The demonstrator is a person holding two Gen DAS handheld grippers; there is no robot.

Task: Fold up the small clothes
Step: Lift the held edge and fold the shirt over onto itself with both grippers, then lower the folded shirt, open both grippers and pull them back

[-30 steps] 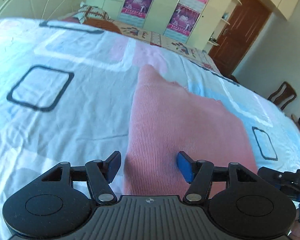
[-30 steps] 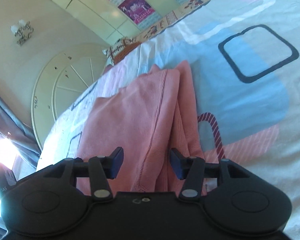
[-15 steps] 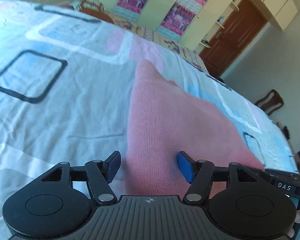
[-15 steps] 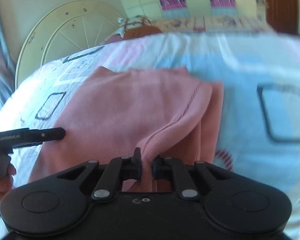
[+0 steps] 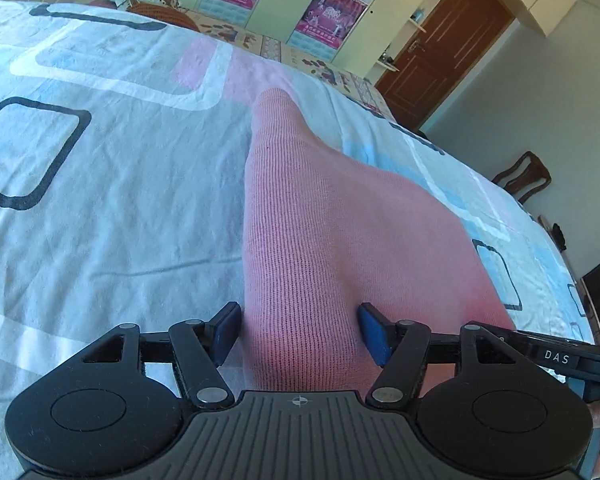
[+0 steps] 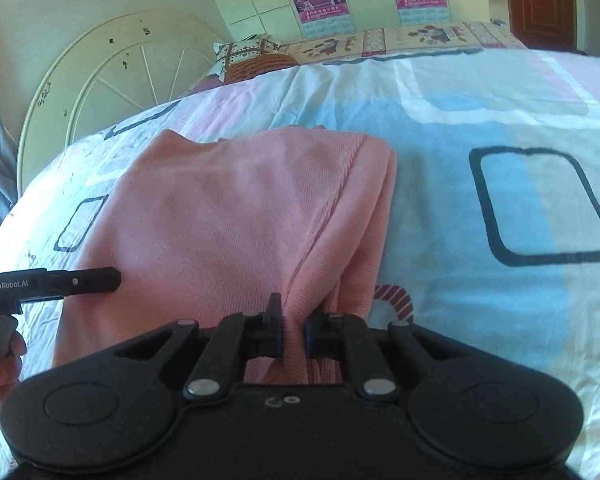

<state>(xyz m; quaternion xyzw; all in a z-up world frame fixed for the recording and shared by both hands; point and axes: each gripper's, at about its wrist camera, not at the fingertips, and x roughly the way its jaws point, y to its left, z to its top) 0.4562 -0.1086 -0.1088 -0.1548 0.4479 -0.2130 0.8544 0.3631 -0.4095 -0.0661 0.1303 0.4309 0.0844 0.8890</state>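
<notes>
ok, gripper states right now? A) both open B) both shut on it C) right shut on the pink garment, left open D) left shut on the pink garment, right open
C: right gripper pinches a fold of the pink garment; left gripper has its jaws spread wide over the cloth.

A pink ribbed knit garment (image 6: 228, 216) lies on a bedsheet (image 6: 480, 200) printed with pale blue, pink and white blocks and dark rounded squares. It lies mostly flat against the sheet, its cloth doubled over so that a ribbed hem runs along the folded side, layers stacked at that edge. The near corner of that folded edge is raised off the sheet, gathered into a narrow pleat. In the left wrist view the same garment (image 5: 320, 240) stretches away across the sheet, tapering to a rounded far end.
</notes>
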